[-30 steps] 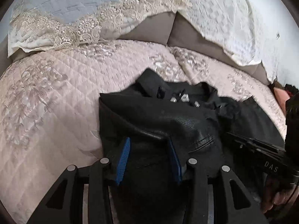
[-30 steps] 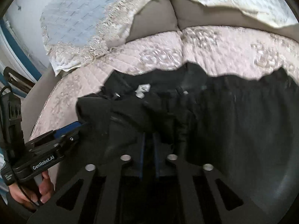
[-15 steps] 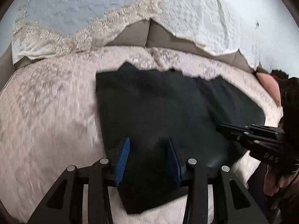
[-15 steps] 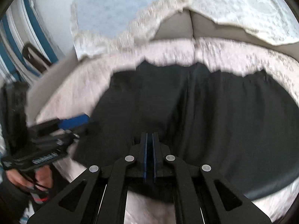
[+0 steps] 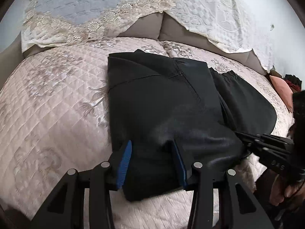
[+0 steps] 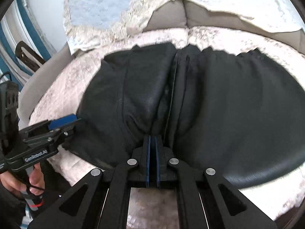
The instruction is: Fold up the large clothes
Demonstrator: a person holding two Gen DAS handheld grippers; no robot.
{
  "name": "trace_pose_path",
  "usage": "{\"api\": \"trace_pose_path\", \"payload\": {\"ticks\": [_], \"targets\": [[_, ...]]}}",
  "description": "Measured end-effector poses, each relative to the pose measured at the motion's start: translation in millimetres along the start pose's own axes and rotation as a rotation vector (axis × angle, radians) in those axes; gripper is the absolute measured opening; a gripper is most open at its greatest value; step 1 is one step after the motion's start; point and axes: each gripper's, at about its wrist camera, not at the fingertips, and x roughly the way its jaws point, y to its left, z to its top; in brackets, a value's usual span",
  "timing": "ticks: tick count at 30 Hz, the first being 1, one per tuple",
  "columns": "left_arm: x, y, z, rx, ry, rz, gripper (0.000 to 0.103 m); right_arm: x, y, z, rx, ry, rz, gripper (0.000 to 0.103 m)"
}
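Jacket [image 5: 167, 103], black and leather-looking, lies on the quilted bedspread [image 5: 49, 103] in front of the lace-edged pillows [image 5: 91, 5], already doubled into a rough rectangle. A second dark fabric piece [image 5: 246, 103] sits just beside it to the right, partly under its edge.

Left gripper [image 5: 152, 162]: fingers spread, straddling the near fold edge, gripping nothing. Right gripper [image 6: 152, 150]: pads pinched together on the jacket's near hem, where the cloth bunches into a pleat.

My read is that the fold has just landed and the step in hand is settling and squaring it.

How to do it well:
- Keep the right pinch low and pull gently toward the near side, so the pleat at the pads flattens before release.
- Use the spread left fingers as a flat press along the near-left corner; leather-like material probably springs back, so hold briefly.
- Check that the right edge sits square over the layer below and doesn't drag the neighbouring fabric.
- Release the right only once the hem lies flat.

Right wrist view is motion-blurred, so whether the pinch catches one layer or several I can't tell.
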Motion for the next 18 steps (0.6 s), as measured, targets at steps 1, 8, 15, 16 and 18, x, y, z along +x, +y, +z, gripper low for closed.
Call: {"api": "trace_pose_path", "payload": {"ticks": [1,8,15,16,18], "targets": [[-4,-1,-1,-0.011,0.004,-0.001,0.045,-8,2,-2,-0.005,-0.012,0.002,0.006],[-24,-18,-6,-0.001,-0.015,0.001,0.046,-44,-4,-14,0.001,-0.066,-0.028,0.010],[-29,-33,-4,0.039,-0.035,0.009,0.046,-57,-28,-17,0.076,-0.095,-0.040,0.033],[-29,-34,-3,0.041,-0.035,0.008,0.046,-58,-30,-17,0.081,-0.094,-0.041,0.033],[-27,-36,-3,0.043,-0.032,0.007,0.046,-59,-35,-18,0.097,-0.092,-0.040,0.033]]}}
